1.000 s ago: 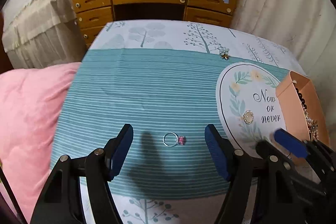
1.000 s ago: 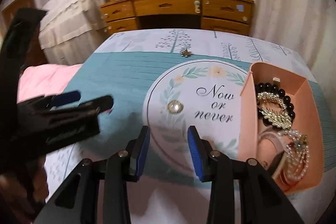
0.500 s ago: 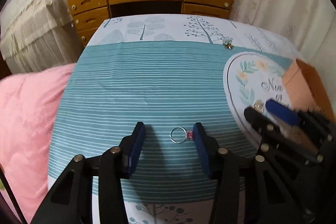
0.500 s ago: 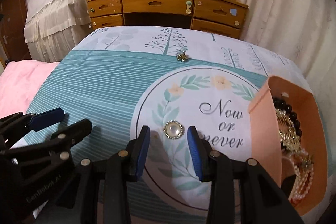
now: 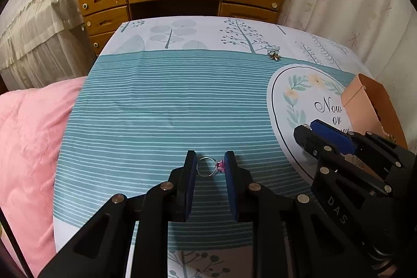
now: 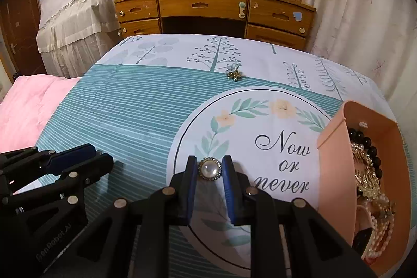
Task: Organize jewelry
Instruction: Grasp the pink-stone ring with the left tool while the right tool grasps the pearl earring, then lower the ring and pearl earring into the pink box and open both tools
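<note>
Both fisheye views are taken from just behind the tongs, angled steeply down, close over the bed (image 5: 161, 100) and facing the wooden desk (image 6: 213, 9). The printed circle (image 6: 260, 121) and flower brooch (image 5: 273, 54) are shared.

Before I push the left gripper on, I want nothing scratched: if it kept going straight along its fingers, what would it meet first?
The ring with the pink stone, already between the left gripper fingertips, which have just been closing on it. Directly under it lies the striped bedsheet, so pushing on would probably press the ring into the fabric.
</note>
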The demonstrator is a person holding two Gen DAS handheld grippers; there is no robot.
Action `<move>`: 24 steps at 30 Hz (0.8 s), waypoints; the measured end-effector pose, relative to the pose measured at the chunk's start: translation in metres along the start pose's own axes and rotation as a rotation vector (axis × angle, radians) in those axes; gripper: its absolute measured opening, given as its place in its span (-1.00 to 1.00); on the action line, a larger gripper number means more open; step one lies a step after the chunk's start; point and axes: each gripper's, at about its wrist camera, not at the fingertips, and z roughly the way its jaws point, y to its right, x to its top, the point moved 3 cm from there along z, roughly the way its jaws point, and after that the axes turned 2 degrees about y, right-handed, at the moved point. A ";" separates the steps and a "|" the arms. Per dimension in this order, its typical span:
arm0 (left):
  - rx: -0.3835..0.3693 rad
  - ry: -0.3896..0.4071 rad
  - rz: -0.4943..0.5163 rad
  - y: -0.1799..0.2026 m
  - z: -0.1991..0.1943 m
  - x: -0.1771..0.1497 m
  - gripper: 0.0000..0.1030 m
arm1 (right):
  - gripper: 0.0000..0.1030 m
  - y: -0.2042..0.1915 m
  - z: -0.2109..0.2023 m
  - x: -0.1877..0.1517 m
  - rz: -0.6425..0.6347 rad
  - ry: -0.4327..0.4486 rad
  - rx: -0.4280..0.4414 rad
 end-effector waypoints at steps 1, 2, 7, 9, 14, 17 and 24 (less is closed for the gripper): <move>-0.004 -0.003 -0.003 0.000 0.000 0.000 -0.62 | -0.62 0.001 0.000 0.000 0.012 -0.001 0.006; -0.004 -0.004 -0.004 0.001 -0.001 -0.001 -0.62 | -0.62 0.003 -0.001 -0.001 0.027 -0.002 0.012; 0.008 -0.001 -0.013 0.000 -0.003 -0.004 -0.62 | -0.62 0.006 -0.006 -0.005 0.065 -0.019 0.033; 0.029 0.001 -0.014 0.001 -0.005 -0.005 -0.62 | -0.63 0.008 -0.009 -0.007 0.071 -0.030 0.050; 0.053 -0.051 -0.049 -0.002 -0.004 -0.004 -0.62 | -0.63 0.017 -0.021 -0.013 0.087 -0.066 0.100; 0.062 -0.080 -0.068 -0.002 -0.005 -0.001 -0.62 | -0.63 0.029 -0.032 -0.014 0.151 -0.081 0.149; 0.129 -0.043 -0.030 0.021 -0.030 0.016 -0.62 | -0.63 0.066 -0.069 -0.007 0.228 -0.058 0.216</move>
